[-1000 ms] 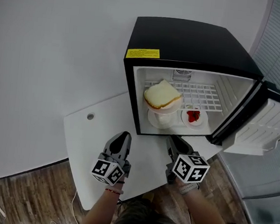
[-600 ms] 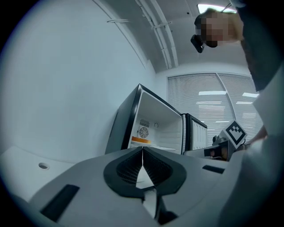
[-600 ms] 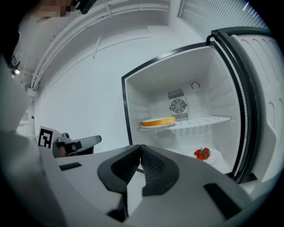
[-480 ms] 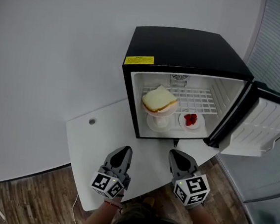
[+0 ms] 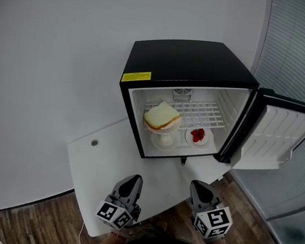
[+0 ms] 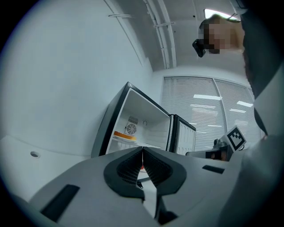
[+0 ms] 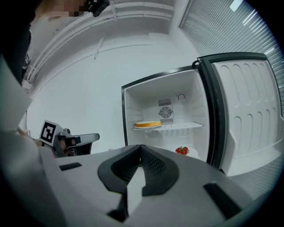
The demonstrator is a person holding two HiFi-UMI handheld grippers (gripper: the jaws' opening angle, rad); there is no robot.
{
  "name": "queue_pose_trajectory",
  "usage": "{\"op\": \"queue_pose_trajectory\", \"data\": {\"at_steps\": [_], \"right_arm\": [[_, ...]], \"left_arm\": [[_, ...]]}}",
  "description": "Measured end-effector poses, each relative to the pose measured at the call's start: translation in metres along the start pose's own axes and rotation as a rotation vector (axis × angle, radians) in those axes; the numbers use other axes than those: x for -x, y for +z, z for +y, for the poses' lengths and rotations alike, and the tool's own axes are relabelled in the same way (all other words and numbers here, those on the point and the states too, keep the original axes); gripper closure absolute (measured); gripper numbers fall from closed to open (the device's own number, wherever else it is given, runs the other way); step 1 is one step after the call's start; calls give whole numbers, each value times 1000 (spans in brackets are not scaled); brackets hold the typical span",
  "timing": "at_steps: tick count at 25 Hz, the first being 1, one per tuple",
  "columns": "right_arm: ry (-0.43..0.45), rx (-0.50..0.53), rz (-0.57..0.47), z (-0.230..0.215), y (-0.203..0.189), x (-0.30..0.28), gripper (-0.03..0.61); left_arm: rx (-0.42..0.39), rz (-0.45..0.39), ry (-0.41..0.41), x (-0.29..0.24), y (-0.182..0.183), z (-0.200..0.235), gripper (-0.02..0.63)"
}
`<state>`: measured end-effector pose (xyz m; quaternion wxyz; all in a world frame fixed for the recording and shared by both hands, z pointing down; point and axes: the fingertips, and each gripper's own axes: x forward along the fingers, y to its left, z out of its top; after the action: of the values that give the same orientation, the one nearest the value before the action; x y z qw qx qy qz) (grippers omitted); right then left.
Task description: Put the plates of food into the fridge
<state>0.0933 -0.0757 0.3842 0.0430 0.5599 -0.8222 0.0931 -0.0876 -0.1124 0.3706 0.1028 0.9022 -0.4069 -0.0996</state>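
both tools sit low in the head view, over the near edge of the white bench [image 5: 99,162]: the left hand-held gripper [image 5: 131,178] left of centre, the right hand-held gripper [image 5: 199,184] right of centre. each has its jaws pressed together with nothing between them. the black fridge [image 5: 191,63] stands upper centre, its door [image 5: 281,132] swung open to the right. inside, the plate of bread [image 5: 162,117] rests on the wire shelf [image 5: 207,112], and the plate of strawberries [image 5: 197,135] lies on the fridge floor, lower right of it.

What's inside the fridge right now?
Bread on the wire shelf; strawberries on a plate on the floor below. The bread covers part of the space beneath it.
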Motion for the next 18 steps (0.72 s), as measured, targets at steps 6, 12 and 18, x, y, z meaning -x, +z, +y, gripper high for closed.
{"op": "queue_pose_trajectory", "data": {"at_steps": [6,12,18], "right_arm": [[-43,-2,-17,-14,-5,16,572],[-56,23,-8,-17,-7,25,574],[-93,61,11,-24,-3,30,574]], "left_arm": [[-9,19,-37,-8,-5,-8,604],[-2,30,-80,-20,-8,-26,604],[1,27,-102,-32,1,-29,604]]}}
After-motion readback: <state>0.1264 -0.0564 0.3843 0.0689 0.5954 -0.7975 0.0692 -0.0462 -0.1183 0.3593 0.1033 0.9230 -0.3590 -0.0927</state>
